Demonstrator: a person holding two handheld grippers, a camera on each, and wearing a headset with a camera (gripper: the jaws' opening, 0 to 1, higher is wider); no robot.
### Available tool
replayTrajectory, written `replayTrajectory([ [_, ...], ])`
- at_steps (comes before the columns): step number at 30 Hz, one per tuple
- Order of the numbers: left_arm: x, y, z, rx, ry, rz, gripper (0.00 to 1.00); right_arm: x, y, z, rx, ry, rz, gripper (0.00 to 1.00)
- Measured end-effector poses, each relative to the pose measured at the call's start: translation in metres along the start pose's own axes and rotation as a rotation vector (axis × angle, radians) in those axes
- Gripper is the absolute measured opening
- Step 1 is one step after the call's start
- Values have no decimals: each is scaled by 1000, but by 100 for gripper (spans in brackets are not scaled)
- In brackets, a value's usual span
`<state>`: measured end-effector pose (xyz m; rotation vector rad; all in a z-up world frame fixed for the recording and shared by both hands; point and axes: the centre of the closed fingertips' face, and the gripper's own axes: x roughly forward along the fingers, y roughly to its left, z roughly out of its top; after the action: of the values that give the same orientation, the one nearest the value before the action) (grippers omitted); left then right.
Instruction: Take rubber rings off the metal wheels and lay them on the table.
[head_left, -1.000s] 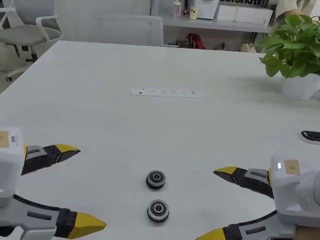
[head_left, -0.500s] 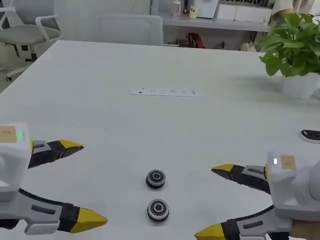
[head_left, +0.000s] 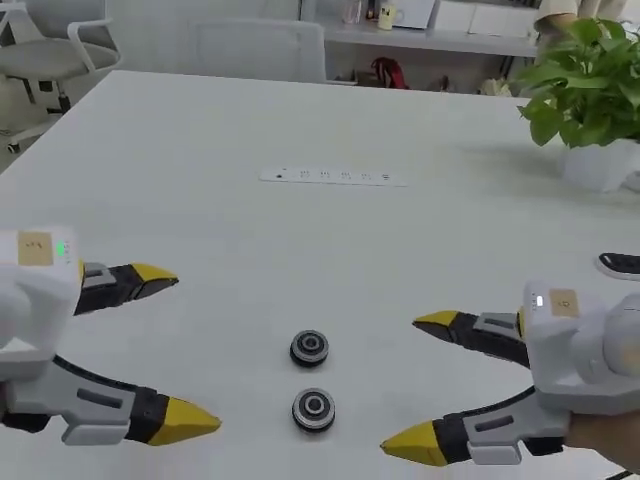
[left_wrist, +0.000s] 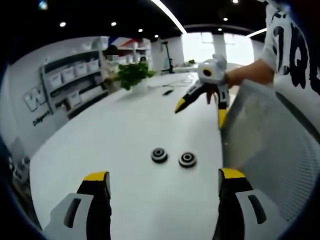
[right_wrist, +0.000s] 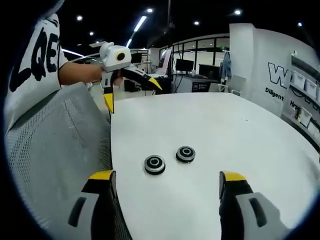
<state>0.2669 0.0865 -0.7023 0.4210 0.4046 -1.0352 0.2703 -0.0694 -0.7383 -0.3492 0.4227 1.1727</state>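
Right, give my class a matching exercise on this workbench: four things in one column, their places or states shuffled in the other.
Things:
1. left gripper
2. right gripper
3. metal wheels
4. potted plant

Places or states:
A. at the far right of the table
B. open, left of the wheels
C. lying between the two grippers
D. open, right of the wheels

Pairs: 1-B, 2-D, 3-C, 4-A

Bare table (head_left: 330, 250) lies unobstructed between my left gripper (head_left: 185, 350) and right gripper (head_left: 408, 382); near wheel (head_left: 314, 410) and far wheel (head_left: 310, 348) sit there, close together. Beyond, power strip (head_left: 333, 177) and plant (head_left: 590, 80) stand well clear.
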Motion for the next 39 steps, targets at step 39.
replayTrajectory([
  [39, 19, -2, -3, 35, 41, -71, 81, 20, -1, -1, -67, 42, 80, 67],
])
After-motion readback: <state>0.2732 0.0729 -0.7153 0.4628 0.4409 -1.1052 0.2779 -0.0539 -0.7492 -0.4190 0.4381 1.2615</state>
